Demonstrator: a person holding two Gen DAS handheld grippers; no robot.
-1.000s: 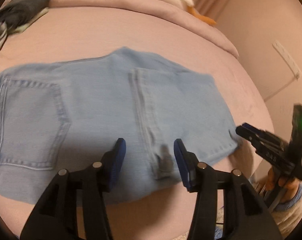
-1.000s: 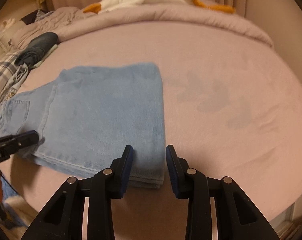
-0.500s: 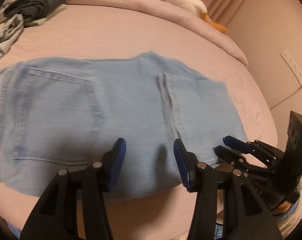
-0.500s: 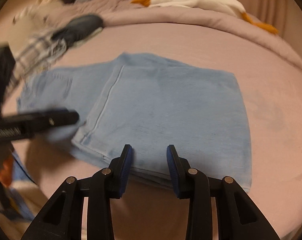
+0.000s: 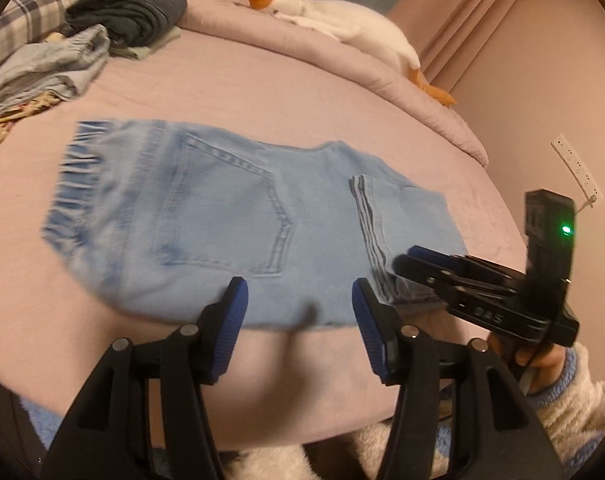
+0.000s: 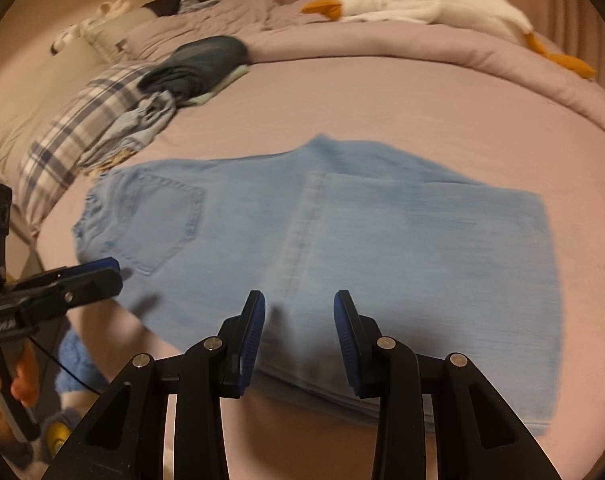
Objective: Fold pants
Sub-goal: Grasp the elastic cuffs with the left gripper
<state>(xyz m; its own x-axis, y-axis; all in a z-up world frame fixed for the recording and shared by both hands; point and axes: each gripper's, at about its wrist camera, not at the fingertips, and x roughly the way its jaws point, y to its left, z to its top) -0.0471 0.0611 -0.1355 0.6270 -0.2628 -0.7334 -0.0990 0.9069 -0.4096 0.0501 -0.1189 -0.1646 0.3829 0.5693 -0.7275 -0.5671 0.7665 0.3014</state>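
Warm, dim indoor light tints both views pinkish. Fisheye distortion bows the bed (image 5: pixel 262 80) and darkens the corners. Motion blur smears the waistband of the pants (image 5: pixel 230 216) in the left view and their right edge in the right view. Soft shadows pool under the fingers (image 6: pixel 254 320). A green indicator light (image 5: pixel 567 231) glares brightly.

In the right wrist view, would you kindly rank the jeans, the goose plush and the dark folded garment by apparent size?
1. Jeans, largest, though nearest the camera.
2. Goose plush.
3. Dark folded garment, smallest, though close to the plush, which lies farther back.
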